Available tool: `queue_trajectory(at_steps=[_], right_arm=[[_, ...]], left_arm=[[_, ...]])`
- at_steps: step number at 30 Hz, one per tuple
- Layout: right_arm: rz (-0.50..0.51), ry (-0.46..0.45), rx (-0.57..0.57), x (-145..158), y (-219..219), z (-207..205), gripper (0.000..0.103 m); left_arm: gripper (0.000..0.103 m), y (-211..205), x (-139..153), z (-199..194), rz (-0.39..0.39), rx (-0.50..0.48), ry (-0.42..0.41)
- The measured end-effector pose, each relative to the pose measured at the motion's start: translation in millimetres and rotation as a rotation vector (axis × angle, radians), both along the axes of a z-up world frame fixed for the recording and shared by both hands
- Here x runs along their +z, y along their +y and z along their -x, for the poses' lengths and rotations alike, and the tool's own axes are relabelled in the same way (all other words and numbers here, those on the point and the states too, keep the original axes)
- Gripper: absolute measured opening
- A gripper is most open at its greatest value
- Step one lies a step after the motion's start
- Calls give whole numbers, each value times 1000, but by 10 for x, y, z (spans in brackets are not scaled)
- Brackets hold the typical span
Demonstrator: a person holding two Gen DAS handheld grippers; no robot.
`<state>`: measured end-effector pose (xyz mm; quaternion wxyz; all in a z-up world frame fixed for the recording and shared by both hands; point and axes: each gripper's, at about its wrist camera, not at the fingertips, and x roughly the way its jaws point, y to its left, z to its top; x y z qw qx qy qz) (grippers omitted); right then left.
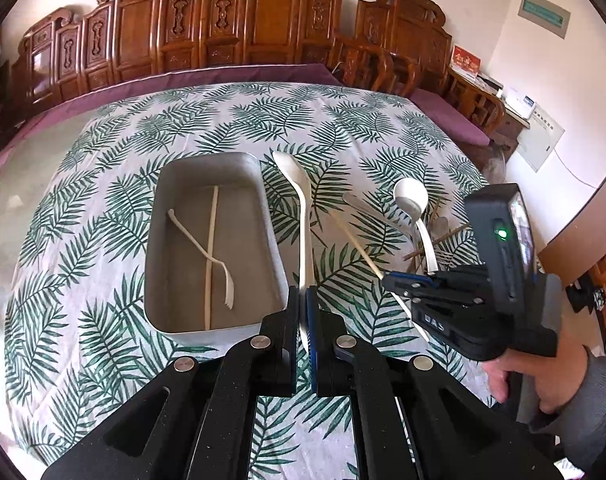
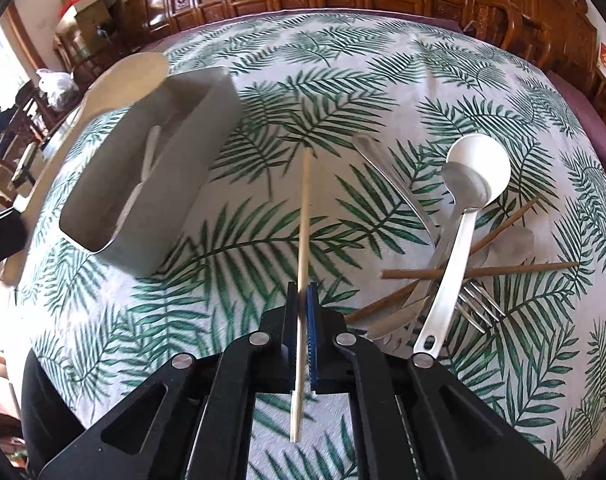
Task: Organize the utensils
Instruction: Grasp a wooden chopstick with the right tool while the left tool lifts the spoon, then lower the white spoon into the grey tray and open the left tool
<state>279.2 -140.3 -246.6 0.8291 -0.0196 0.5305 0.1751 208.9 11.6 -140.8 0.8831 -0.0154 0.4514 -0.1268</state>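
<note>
My left gripper (image 1: 303,294) clamps the white spoon (image 1: 299,200), bowl pointing ahead past the fingertips. My right gripper (image 2: 302,292) clamps a pale chopstick (image 2: 303,220); the grey tray (image 1: 207,240) lies ahead-left.

Green fern-leaf tablecloth (image 1: 223,120), grey tray (image 1: 207,324), white ladle (image 2: 479,168).

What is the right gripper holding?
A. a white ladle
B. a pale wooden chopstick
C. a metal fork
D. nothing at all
B: the right gripper is shut on the pale chopstick, which runs straight out between its fingers, while the white ladle and the metal fork lie in the pile on the tablecloth.
</note>
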Motion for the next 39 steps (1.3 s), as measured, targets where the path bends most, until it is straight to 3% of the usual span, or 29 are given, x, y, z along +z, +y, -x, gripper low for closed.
queue_trajectory(at_steps=[16,23,39], right_arm=[[-56,-86,61,483,123,157,5],[-93,-120,99,726,261,155,5],[-124,-134,131,875,354,147,5]], left_arm=[[3,312,-40,-185,-40,63,4],[3,524,-187,-381,-59,105,38],[3,575,-565,-703,-91,115,129]])
